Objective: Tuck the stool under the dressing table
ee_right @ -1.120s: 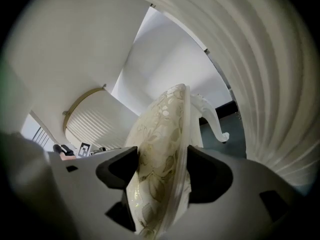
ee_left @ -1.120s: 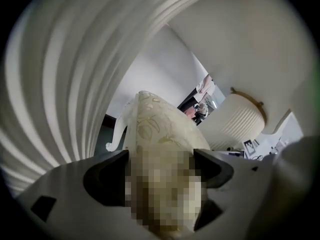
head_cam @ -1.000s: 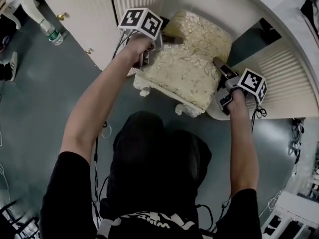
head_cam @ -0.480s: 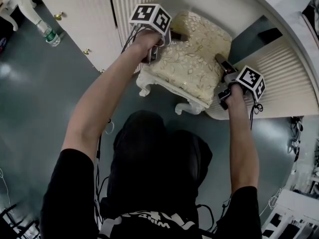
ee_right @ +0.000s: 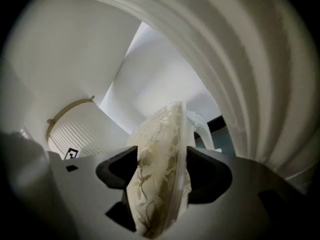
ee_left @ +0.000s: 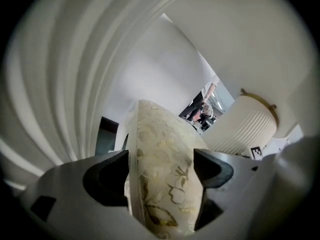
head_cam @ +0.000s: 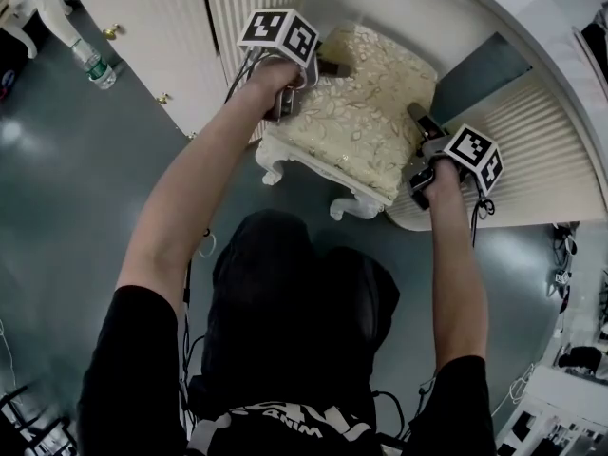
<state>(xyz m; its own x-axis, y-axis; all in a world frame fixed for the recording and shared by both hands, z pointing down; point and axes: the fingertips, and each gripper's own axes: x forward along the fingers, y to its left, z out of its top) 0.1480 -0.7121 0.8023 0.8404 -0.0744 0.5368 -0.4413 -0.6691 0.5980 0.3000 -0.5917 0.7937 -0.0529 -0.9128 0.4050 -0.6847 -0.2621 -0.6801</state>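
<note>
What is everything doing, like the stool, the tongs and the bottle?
stool, upright, held at both sides, between the dressing table's ribbed sides.
left tongs, shut on the stool's cushion edge.
right tongs, shut on the cushion's other edge.
bottle, looks to be standing on the floor.
cupboard doors, closed.

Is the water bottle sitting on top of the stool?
No, the water bottle is down on the grey floor at the far left, well apart from the stool.
</note>
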